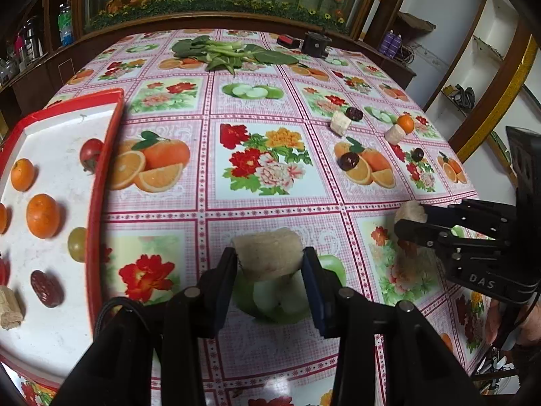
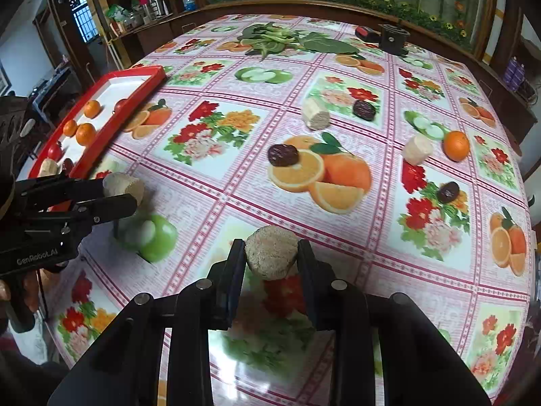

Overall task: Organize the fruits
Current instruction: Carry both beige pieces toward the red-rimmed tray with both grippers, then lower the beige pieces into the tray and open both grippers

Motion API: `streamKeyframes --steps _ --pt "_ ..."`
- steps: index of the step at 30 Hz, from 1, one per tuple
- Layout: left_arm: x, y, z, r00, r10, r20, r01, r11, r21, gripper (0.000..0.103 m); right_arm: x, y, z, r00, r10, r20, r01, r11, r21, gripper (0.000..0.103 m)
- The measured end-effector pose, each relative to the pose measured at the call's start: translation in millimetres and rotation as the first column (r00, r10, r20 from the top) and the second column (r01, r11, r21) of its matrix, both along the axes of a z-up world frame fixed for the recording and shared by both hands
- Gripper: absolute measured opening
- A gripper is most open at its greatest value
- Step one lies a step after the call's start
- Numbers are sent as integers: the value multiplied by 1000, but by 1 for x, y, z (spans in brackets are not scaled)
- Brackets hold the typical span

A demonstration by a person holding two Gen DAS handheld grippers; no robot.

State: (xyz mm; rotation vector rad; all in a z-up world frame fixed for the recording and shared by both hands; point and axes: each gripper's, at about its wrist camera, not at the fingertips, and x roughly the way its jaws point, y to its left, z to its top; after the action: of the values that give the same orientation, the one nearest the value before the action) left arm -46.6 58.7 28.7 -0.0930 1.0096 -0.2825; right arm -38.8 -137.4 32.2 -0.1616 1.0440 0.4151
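Observation:
My left gripper [image 1: 269, 262] is shut on a beige sugarcane chunk [image 1: 268, 252], held above the tablecloth; it also shows in the right wrist view [image 2: 123, 186]. My right gripper [image 2: 271, 257] is shut on another beige chunk [image 2: 271, 255], also seen in the left wrist view [image 1: 410, 213]. A red-rimmed white tray [image 1: 98, 182] at the left holds oranges [image 1: 43, 216], a tomato [image 1: 91, 152], a green grape [image 1: 77, 244], a red date [image 1: 46, 288] and a chunk [image 1: 10, 306]. On the table lie two more chunks [image 2: 316, 114] [image 2: 418, 149], an orange [image 2: 455, 145] and three dates [image 2: 283, 155] [image 2: 364, 109] [image 2: 448, 192].
Leafy greens [image 1: 226, 52] lie at the table's far side, with a black device [image 1: 315, 44] and a red-black object [image 1: 288, 41] beside them. A wooden cabinet rail runs behind the table. The tablecloth has printed fruit and flower pictures.

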Motion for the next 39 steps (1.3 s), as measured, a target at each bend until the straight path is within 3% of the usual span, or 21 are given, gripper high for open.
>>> streamKeyframes --steps 9,19,33,39 --pt "-3 36 16 998 57 33 -57 998 -9 42 14 40 11 998 60 0 -60 998 32 30" --pt "-1 103 22 984 174 42 -175 984 20 42 39 114 19 985 175 2 -174 982 66 30" --pt "7 187 28 943 329 58 -331 943 30 42 67 227 32 940 339 30 -341 935 102 30" --pt "18 202 19 932 360 45 -361 932 36 42 69 267 29 915 401 41 -403 910 101 30"
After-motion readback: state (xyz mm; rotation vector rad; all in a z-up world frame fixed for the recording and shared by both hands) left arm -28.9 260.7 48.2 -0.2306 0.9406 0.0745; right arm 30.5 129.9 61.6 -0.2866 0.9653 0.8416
